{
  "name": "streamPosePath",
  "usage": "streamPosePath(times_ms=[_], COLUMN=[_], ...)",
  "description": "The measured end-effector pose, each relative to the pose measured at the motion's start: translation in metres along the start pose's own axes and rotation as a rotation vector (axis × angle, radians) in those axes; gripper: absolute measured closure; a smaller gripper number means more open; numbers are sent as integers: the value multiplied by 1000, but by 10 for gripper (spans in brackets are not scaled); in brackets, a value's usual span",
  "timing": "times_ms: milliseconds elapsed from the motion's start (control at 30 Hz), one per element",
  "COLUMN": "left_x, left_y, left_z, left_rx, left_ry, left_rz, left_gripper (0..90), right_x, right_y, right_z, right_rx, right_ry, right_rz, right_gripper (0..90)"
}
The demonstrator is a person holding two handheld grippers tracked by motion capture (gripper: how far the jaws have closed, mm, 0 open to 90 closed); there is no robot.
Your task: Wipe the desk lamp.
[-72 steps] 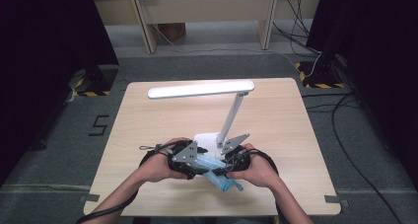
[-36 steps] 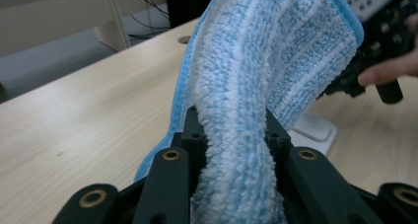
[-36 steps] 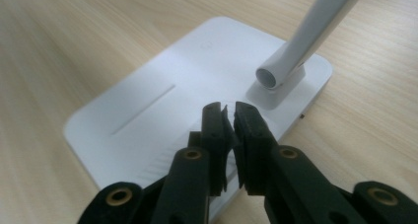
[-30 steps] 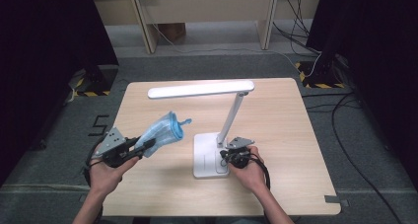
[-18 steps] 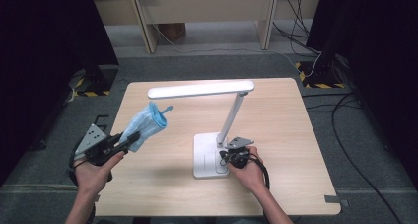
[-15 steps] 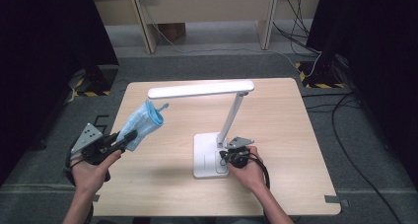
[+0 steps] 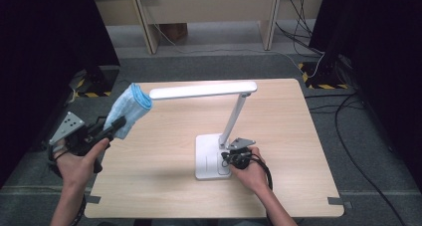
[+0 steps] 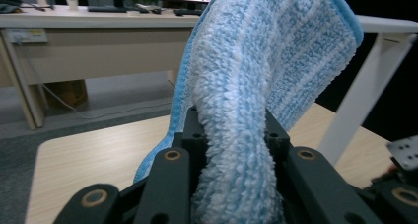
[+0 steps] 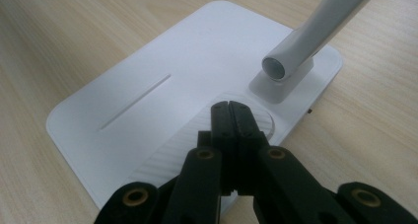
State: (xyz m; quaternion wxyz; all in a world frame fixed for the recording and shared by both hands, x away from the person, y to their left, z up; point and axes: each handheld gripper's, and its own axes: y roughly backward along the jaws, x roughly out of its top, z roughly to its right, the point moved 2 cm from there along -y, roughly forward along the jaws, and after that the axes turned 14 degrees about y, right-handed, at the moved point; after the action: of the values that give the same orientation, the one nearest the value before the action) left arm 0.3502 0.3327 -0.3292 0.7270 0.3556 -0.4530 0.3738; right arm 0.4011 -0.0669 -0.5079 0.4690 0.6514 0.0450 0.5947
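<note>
The left gripper [image 7: 112, 128] clamps a folded blue-and-white cloth [image 7: 128, 109], raised beside the free end of the white desk lamp's head [image 7: 203, 90], so the wiping of the lamp looks about to start at that end. The right gripper [image 7: 234, 157], jaws pressed together on nothing, rests its tips on the lamp's base [image 9: 162, 98], apparently steadying it, though actual pressure is hard to judge. The next move calls for laying the cloth flat on the head and drawing it along without tipping the lamp. The table [image 7: 278, 121] is pale wood grain; around it lie grey flooring, dark curtains, cables [image 7: 348, 151] and a long desk [image 8: 98, 41] behind.
</note>
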Motion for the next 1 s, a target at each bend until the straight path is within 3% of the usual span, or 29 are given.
streamPosePath(times_ms=[333, 667, 1000], left_x=[24, 33, 50], left_y=[3, -9, -27], left_z=[7, 27, 64], left_rx=[55, 22, -25], left_ry=[-6, -25, -111], left_rz=[59, 54, 25], left_gripper=[715, 714, 712], right_x=[0, 0, 1], right_y=[0, 0, 0], right_z=[0, 0, 0], right_rx=[-2, -1, -1], right_ry=[2, 3, 11], right_rz=[1, -1, -5], right_gripper=[900, 900, 900])
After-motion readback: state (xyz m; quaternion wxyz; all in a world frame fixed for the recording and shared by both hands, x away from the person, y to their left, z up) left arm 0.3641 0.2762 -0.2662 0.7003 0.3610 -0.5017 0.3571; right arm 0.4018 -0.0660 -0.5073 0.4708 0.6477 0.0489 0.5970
